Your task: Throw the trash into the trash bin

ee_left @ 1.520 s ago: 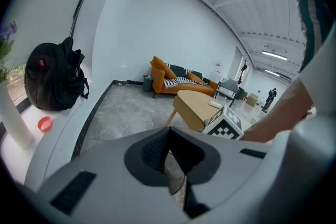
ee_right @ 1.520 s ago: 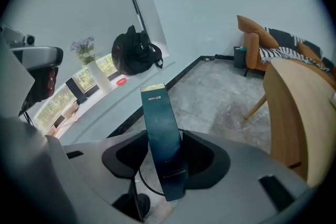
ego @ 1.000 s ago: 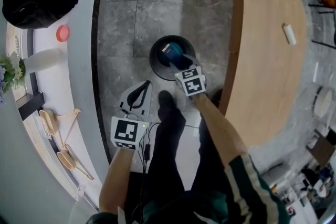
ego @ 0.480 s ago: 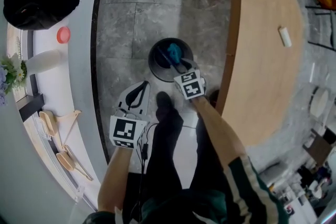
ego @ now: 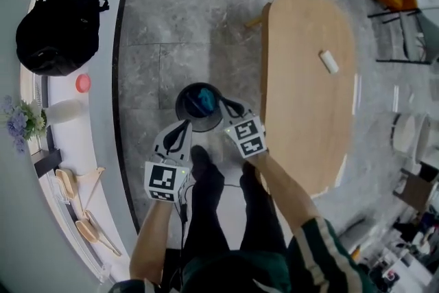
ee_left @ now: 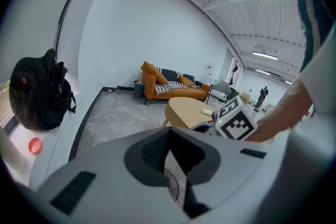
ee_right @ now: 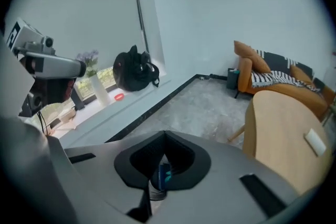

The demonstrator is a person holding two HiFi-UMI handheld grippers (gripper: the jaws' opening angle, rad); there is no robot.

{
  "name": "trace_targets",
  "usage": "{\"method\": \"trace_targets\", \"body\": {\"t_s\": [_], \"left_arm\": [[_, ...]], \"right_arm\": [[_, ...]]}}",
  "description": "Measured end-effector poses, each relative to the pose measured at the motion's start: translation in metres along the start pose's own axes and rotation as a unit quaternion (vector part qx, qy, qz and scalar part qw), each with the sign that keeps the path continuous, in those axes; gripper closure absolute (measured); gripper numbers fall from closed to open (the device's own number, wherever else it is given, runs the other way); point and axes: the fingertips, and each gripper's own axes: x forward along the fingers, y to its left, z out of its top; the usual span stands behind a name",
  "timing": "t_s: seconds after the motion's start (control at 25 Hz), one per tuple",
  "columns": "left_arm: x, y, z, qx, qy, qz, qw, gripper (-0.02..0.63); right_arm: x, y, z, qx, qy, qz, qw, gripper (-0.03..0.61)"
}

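One oval wooden table point(ego: 309, 86) fills the right of the grey floor point(ego: 178, 24). Beside its near end stands the round dark trash bin point(ego: 182, 110), with blue trash point(ego: 204, 101) already lying inside. Over the bin's rim, the right gripper point(ego: 226, 108) has just closed its jaws on nothing. The left gripper point(ego: 184, 125) is likewise pinched together, empty. A small white piece point(ego: 328, 62) on the table may remain to bin.

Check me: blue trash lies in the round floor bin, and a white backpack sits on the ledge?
Not white: the backpack on the ledge is black, as the head view shows. The blue trash does lie in the round floor bin.
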Motion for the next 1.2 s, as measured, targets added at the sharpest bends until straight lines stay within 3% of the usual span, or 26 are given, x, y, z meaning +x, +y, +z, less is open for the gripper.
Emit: {"method": "trace_targets", "body": {"t_s": [0.2, 0.36, 0.8, 1.12, 1.2], "left_arm": [[0.017, -0.034, 0.049, 0.013, -0.018, -0.01, 0.9997, 0.612], [0.044, -0.072, 0.076, 0.023, -0.025, -0.025, 0.9991, 0.612], [0.133, -0.184, 0.114, 0.043, -0.018, -0.062, 0.997, 0.612], [0.19, -0.239, 0.126, 0.052, -0.004, -0.077, 0.9957, 0.612], [0.199, -0.247, 0.126, 0.054, 0.002, -0.078, 0.9955, 0.612]], "right_arm": [[-0.062, -0.058, 0.04, 0.031, -0.054, -0.036, 0.997, 0.577], [-0.107, -0.11, 0.05, 0.043, -0.077, -0.06, 0.994, 0.577], [-0.198, -0.243, 0.012, 0.074, -0.098, -0.107, 0.987, 0.577], [-0.223, -0.331, -0.016, 0.088, -0.107, -0.126, 0.982, 0.575], [-0.223, -0.353, -0.023, 0.081, -0.101, -0.137, 0.982, 0.55]]}}
